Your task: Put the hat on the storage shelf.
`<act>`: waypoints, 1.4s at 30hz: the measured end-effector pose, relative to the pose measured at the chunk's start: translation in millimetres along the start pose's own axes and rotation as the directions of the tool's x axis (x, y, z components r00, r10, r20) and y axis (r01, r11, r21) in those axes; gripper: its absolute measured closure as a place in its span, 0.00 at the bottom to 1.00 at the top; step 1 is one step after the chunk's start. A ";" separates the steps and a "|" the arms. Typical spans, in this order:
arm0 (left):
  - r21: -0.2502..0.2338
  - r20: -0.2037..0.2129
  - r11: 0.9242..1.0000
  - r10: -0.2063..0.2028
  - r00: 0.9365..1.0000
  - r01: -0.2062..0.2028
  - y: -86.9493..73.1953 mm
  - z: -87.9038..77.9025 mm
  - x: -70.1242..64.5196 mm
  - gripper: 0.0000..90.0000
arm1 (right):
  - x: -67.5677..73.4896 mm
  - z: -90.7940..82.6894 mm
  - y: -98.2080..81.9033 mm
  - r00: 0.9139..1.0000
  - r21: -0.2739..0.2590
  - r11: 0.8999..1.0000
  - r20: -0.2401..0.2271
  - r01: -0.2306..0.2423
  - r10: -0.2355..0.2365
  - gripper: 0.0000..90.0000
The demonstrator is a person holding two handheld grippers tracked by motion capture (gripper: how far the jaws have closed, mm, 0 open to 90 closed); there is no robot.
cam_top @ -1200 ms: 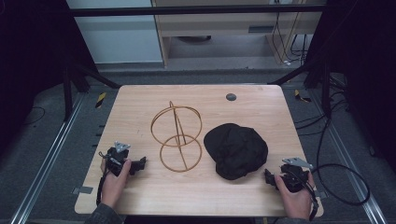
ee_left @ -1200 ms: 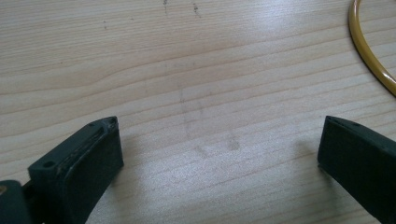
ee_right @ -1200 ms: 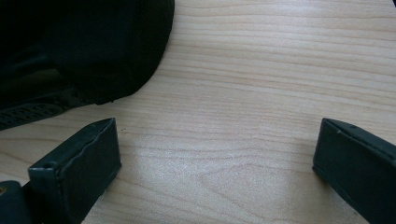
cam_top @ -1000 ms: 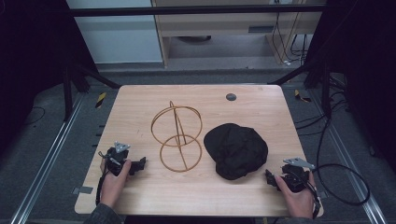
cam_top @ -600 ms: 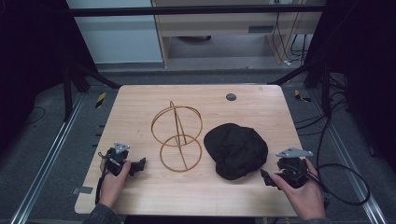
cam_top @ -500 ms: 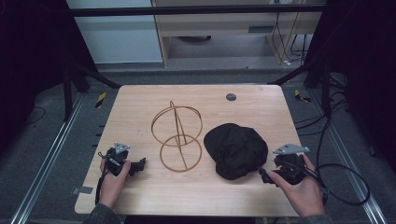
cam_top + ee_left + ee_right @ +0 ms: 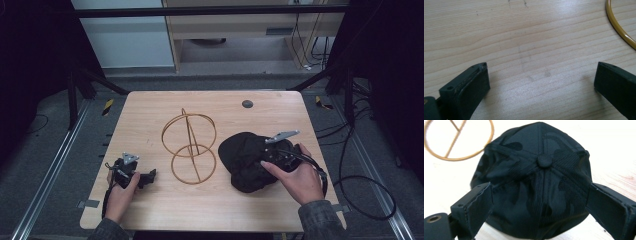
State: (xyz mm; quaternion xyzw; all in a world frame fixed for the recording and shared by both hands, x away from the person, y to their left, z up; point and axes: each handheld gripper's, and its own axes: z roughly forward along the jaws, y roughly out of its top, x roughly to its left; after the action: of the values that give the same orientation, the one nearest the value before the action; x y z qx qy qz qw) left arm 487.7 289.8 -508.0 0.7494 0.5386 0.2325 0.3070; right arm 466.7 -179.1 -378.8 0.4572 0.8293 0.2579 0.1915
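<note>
My right gripper (image 7: 537,202) has its jaws wide apart, one on each side of the black cap (image 7: 536,177). The cap lies on the wooden table (image 7: 280,107). At ten o'clock stands the gold wire stand (image 7: 189,145). My left gripper (image 7: 541,82) is wide apart too, over bare wood.

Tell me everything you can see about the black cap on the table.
The black cap looks like fabric with mesh panels and a faint camouflage pattern, its seams meeting at a round top button. It lies crown up on the wooden table, right of the gold wire stand. The right gripper is open, a jaw at either side of it; contact is unclear.
</note>
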 end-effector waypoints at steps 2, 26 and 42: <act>0.000 0.000 1.000 0.001 1.000 -0.001 0.0 0.0 0.1 0.00 | -0.2 5.7 2.1 1.000 0.019 1.000 0.008 0.004 -0.004 0.09; -0.002 0.005 1.000 0.005 1.000 -0.005 -0.1 0.2 -0.7 0.00 | -14.1 28.6 4.4 0.999 0.092 0.995 -0.025 -0.025 0.028 0.70; -0.002 0.005 1.000 0.006 1.000 -0.006 -0.1 0.1 -0.7 0.00 | -20.0 10.4 18.7 0.997 0.086 0.996 -0.074 0.036 -0.029 0.94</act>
State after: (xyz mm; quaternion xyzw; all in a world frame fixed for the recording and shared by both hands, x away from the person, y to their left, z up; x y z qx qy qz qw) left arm 487.5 289.2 -508.2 0.7512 0.5354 0.2320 0.3086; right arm 495.0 -185.2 -374.2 0.4418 0.8535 0.2350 0.1451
